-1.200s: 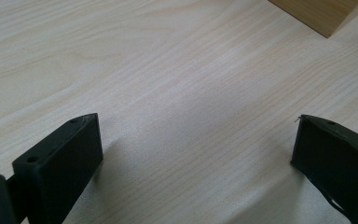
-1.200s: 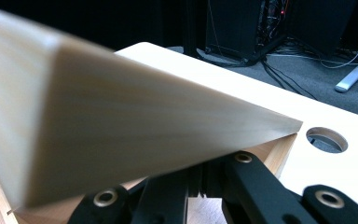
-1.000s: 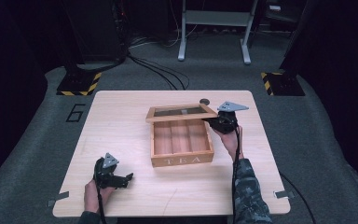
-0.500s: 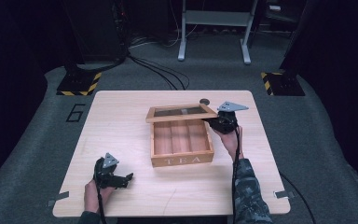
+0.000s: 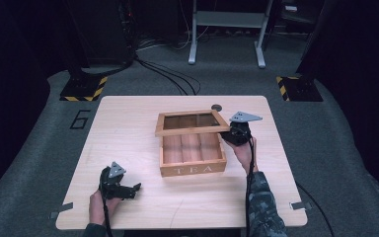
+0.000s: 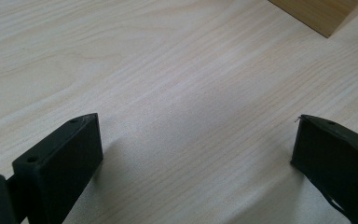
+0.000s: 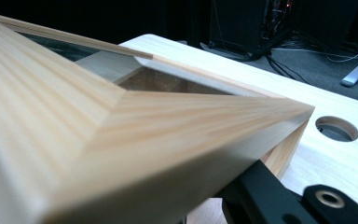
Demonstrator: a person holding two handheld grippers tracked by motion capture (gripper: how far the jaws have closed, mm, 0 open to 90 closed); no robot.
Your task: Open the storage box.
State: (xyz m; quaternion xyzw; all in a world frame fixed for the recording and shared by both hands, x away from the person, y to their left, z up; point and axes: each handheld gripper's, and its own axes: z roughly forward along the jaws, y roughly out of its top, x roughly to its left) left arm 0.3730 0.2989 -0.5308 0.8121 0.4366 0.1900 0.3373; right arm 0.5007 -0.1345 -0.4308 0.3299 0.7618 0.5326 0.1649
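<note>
Gripping the lid (image 5: 191, 123) of the box (image 5: 193, 169) lettered "TEA", the right gripper (image 5: 237, 132) contrasts with the wide-jawed left gripper (image 5: 121, 189).

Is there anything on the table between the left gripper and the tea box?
Nothing visible. The left gripper sits open near the table's front left, and only bare wood lies between it and the tea box. The right gripper is at the raised lid's right corner.
</note>
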